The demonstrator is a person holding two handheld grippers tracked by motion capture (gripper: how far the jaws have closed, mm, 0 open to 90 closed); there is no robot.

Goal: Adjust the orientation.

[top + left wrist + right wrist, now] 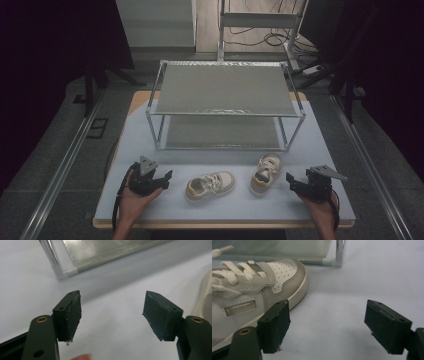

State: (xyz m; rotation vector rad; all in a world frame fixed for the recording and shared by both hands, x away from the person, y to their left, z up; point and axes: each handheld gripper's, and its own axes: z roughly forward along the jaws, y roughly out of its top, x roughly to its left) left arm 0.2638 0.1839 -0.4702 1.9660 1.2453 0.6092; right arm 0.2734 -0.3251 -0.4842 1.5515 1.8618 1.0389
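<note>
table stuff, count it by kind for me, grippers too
shoes: 2, left shoe and right shoe, both lying on the mat
racks: 1, the two-shelf metal rack
grippers: 2, left gripper and right gripper, jaws open, nothing between them
mats: 1
total: 6

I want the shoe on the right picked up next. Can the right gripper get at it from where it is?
Probably yes. The right gripper is open beside the right shoe, with only bare table between them.
</note>
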